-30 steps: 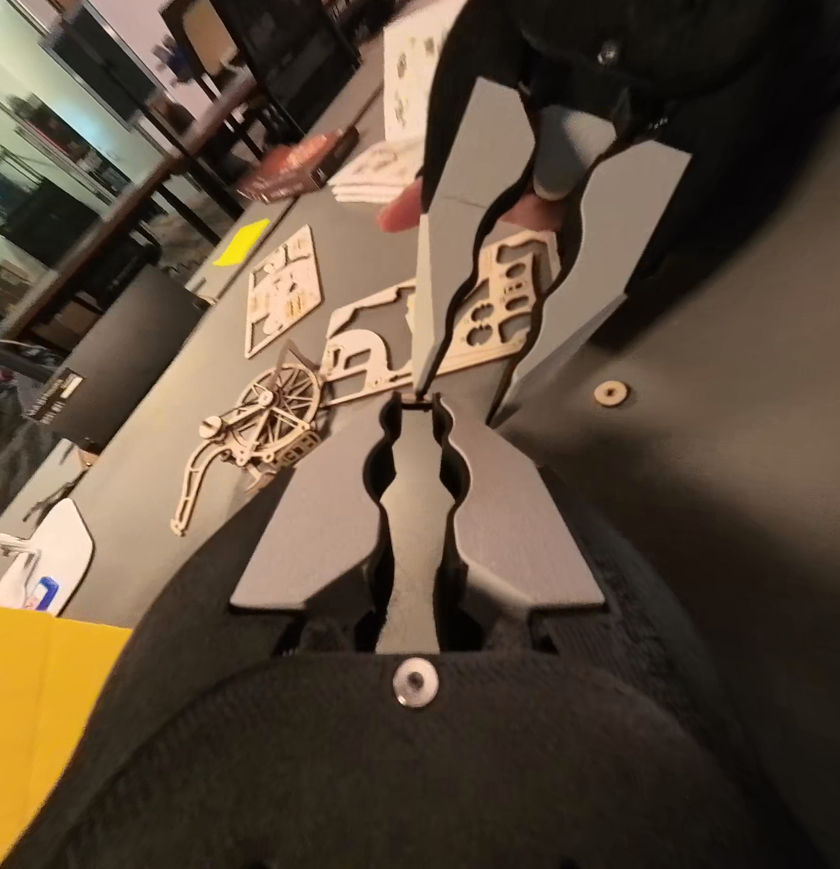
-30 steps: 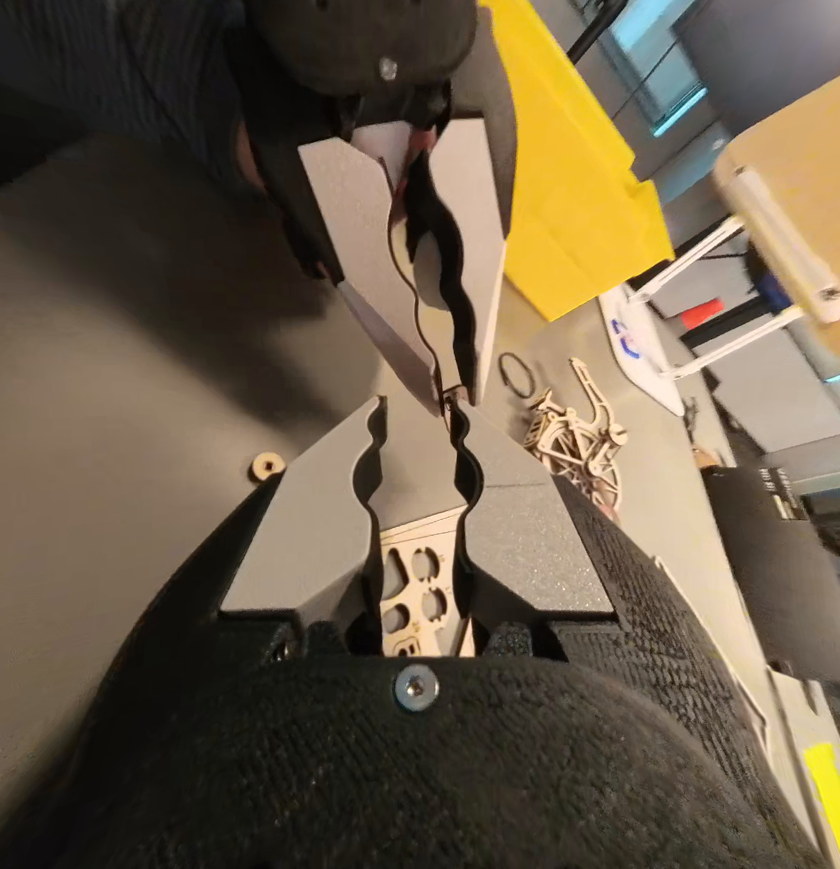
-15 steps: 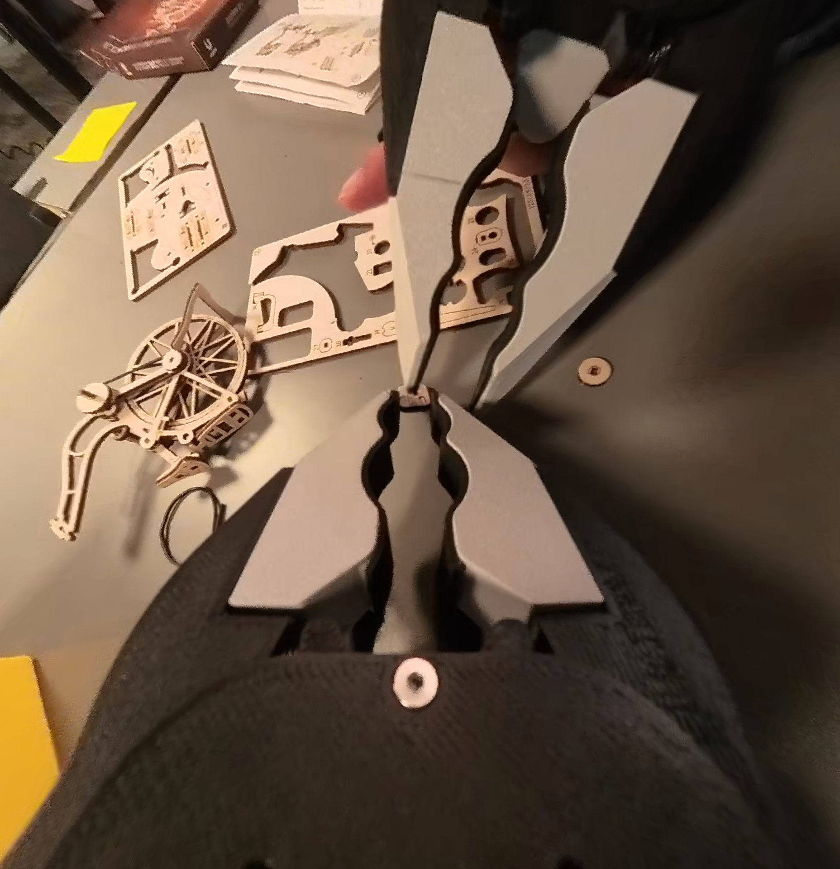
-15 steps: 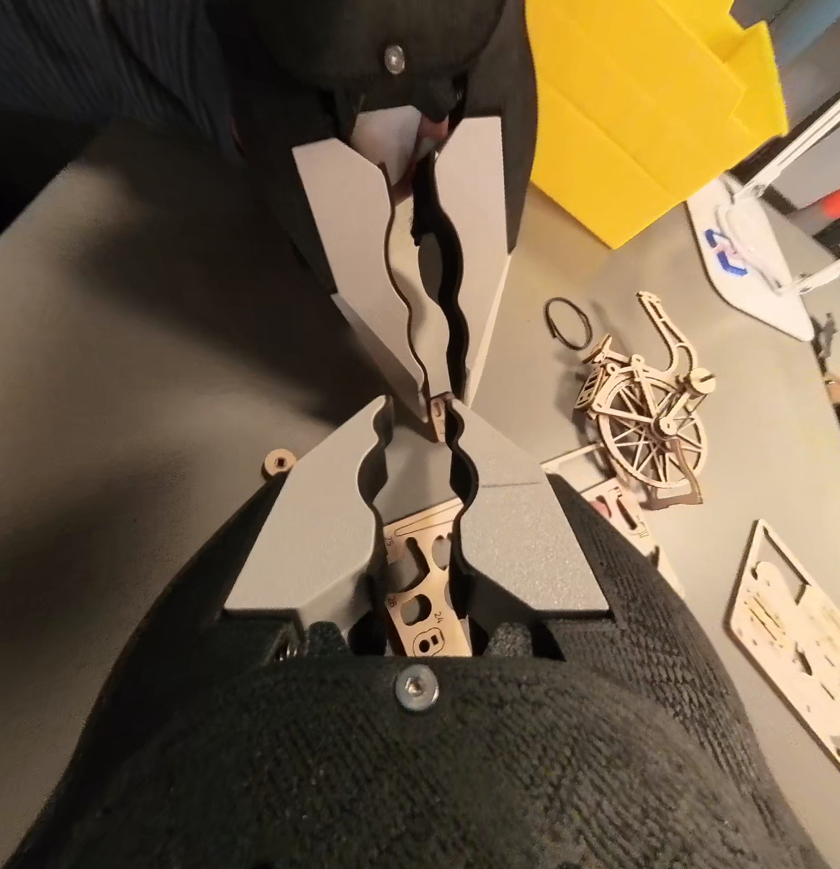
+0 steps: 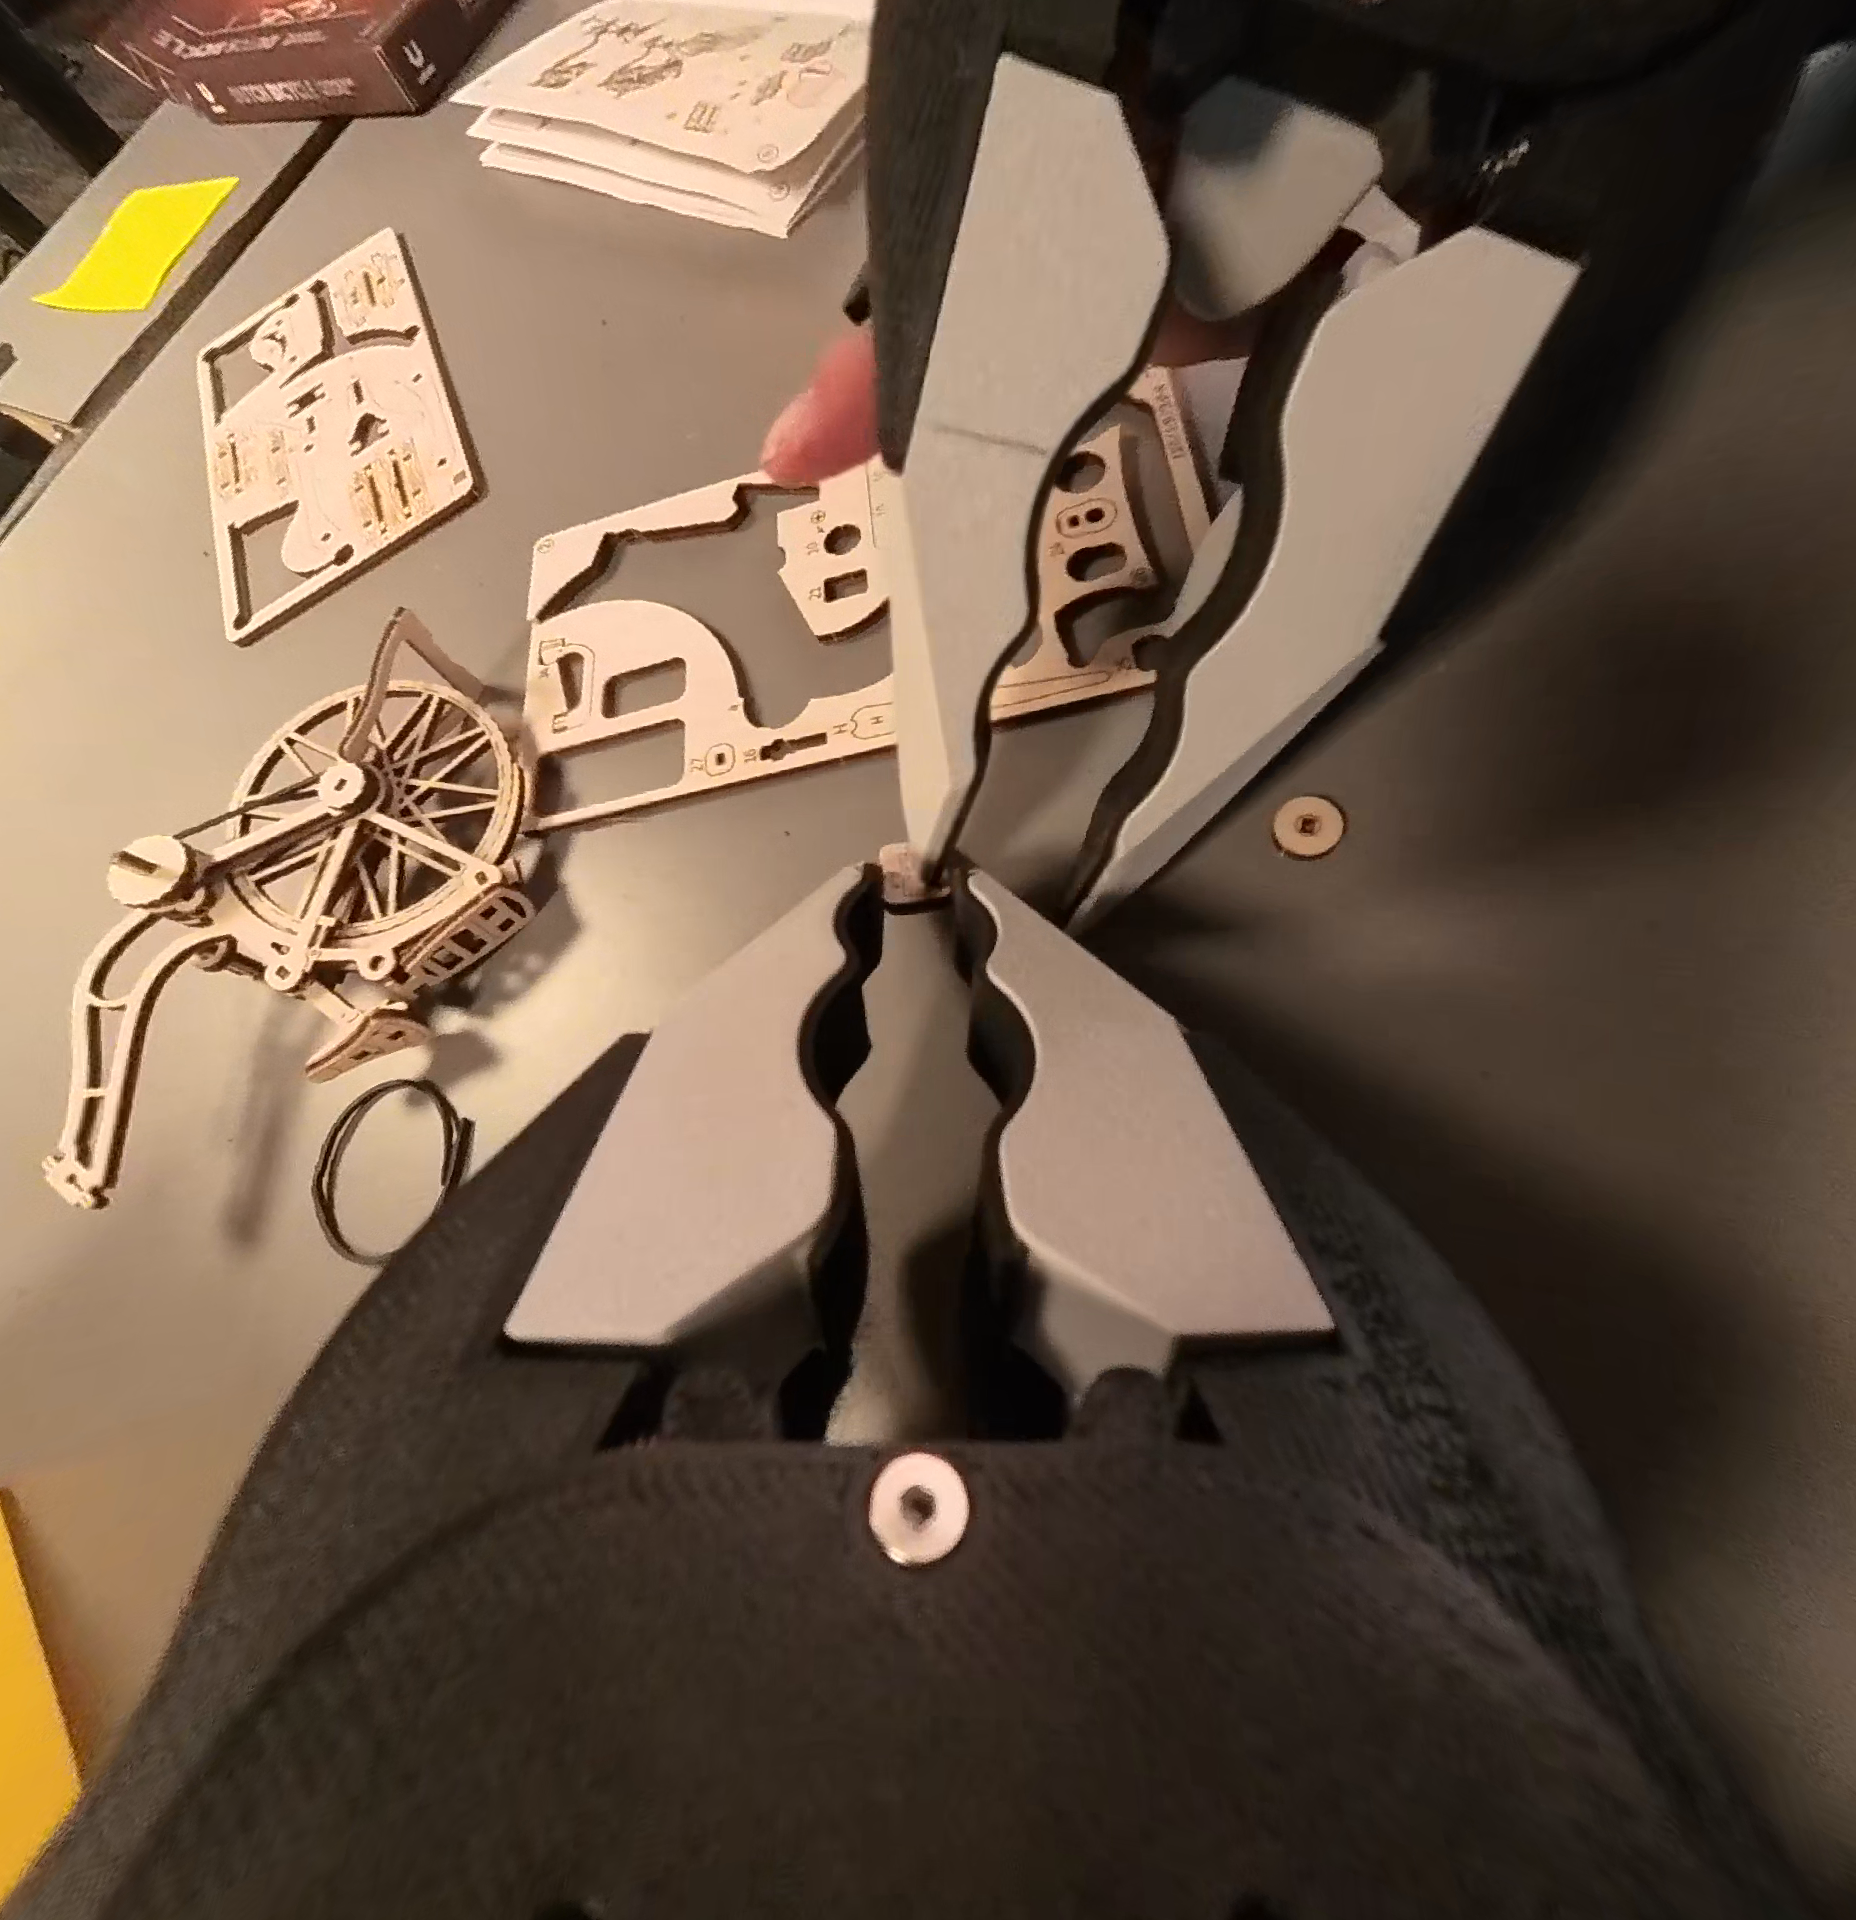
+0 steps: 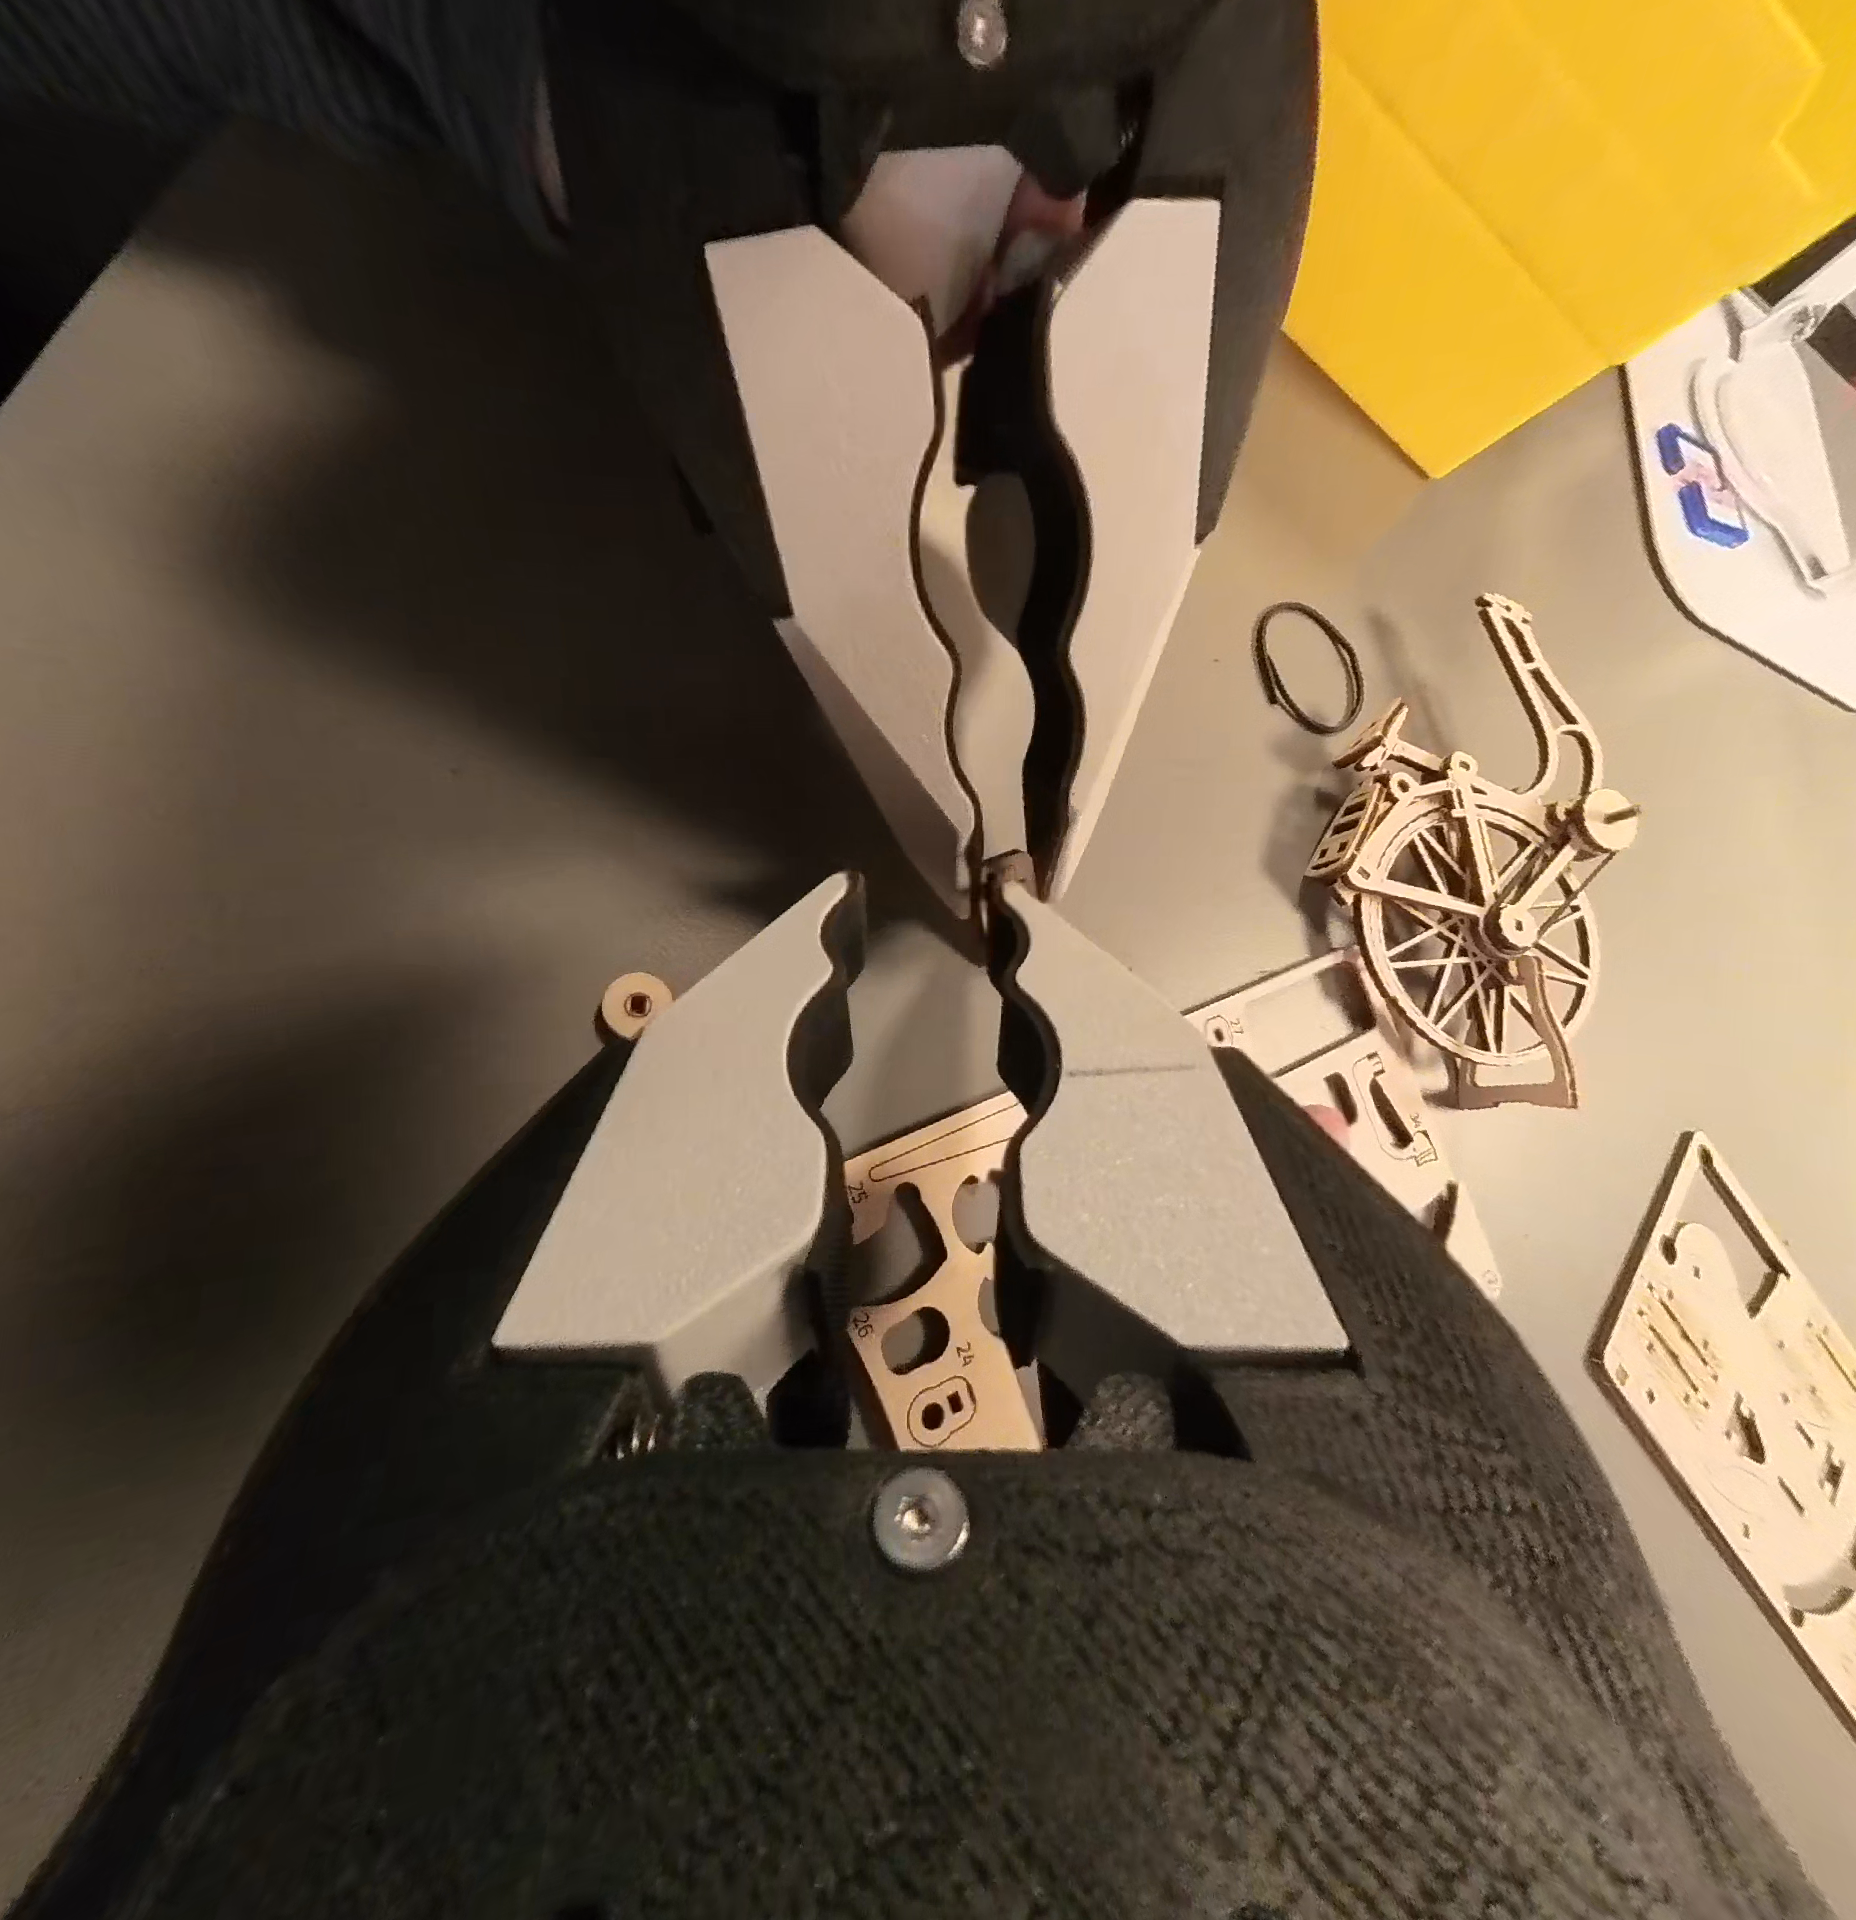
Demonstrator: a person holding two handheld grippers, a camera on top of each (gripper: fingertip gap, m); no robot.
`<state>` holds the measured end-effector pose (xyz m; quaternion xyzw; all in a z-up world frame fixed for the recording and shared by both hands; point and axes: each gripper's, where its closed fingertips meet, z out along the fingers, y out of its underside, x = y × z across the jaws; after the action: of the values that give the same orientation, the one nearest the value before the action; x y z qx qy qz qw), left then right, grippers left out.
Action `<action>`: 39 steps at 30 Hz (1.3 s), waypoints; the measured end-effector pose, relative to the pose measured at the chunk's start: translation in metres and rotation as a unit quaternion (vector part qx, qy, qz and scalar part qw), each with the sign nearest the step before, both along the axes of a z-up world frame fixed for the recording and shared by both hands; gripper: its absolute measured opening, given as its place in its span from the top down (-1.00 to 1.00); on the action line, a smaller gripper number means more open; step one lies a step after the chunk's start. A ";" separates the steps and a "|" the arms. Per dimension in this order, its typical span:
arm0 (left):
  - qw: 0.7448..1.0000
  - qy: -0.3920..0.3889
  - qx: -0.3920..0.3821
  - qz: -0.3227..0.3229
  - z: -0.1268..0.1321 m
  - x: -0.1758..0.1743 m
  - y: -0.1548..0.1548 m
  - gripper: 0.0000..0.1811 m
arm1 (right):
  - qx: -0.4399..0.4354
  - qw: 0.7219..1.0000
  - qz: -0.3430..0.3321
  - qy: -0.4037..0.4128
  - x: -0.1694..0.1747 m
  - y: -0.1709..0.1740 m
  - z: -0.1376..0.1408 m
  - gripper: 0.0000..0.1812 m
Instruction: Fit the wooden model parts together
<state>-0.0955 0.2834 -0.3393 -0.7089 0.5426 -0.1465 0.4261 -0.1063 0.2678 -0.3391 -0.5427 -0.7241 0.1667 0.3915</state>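
Note:
My left gripper is shut on a small wooden piece held at its very tips above the grey table. My right gripper is open and meets it tip to tip; one of its fingertips touches the piece. The piece also shows in the right wrist view, between the left gripper's tips. A partly built wooden bicycle model lies to the side. A punched wooden parts sheet lies under the right gripper.
A second parts sheet, a small wooden disc and a black rubber band lie on the table. An instruction booklet, a dark box, a yellow bin and a white stand base lie farther off. My left and right fingertips are right by each other.
Both views have tilted down toward the table, so more of the sheets and the bicycle model shows. The grippers have stayed tip to tip, with the piece still in the left one.

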 end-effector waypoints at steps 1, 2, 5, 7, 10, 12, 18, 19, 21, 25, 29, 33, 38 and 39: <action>1.000 0.000 -0.002 0.000 0.000 0.000 0.000 0.86 | -0.004 1.000 0.000 0.000 0.000 0.000 0.000 0.77; 1.000 -0.001 -0.003 0.000 0.000 0.000 0.000 0.87 | -0.008 1.000 -0.001 0.001 0.000 0.000 0.000 0.77; 1.000 -0.001 -0.005 0.000 0.000 0.000 0.000 0.86 | -0.012 1.000 -0.003 0.000 0.000 0.000 0.000 0.78; 1.000 0.000 -0.006 -0.001 0.000 0.000 0.000 0.86 | -0.007 1.000 -0.002 -0.003 0.000 -0.001 0.000 0.79; 1.000 0.000 -0.009 -0.001 -0.001 0.000 0.000 0.87 | 0.014 1.000 -0.005 -0.019 -0.001 0.000 -0.001 0.80; 1.000 0.001 -0.008 -0.001 -0.001 0.000 0.000 0.87 | 0.022 0.999 -0.012 -0.033 -0.001 0.001 -0.001 0.81; 1.000 0.000 -0.015 0.005 -0.001 0.000 0.000 0.87 | -0.022 0.999 -0.036 -0.023 -0.002 0.001 -0.001 0.81; 1.000 0.000 -0.013 0.006 -0.001 0.000 0.001 0.87 | -0.019 0.999 -0.034 -0.020 -0.002 0.001 -0.001 0.81; 1.000 -0.001 -0.008 0.006 -0.001 0.000 0.001 0.87 | -0.003 0.999 -0.033 -0.009 -0.002 0.002 0.000 0.80; 1.000 0.000 -0.006 0.006 -0.001 0.000 0.001 0.86 | 0.028 0.999 -0.046 -0.007 0.000 0.005 0.002 0.70; 1.000 -0.002 -0.013 0.006 -0.001 0.000 0.001 0.86 | 0.018 0.999 -0.041 -0.008 0.000 0.002 0.001 0.77; 1.000 -0.003 -0.015 0.006 -0.001 0.000 0.001 0.86 | 0.030 0.998 -0.042 -0.019 0.000 0.002 0.001 0.79; 1.000 -0.003 -0.017 0.005 -0.001 0.000 0.001 0.86 | 0.030 0.998 -0.047 -0.021 0.001 0.004 0.000 0.81; 1.000 -0.003 -0.018 0.005 -0.001 0.000 0.001 0.86 | 0.031 0.998 -0.045 -0.021 0.001 0.004 0.000 0.82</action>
<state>-0.0954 0.2846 -0.3404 -0.7187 0.5348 -0.1563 0.4161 -0.1055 0.2713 -0.3393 -0.5660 -0.7118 0.1147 0.3997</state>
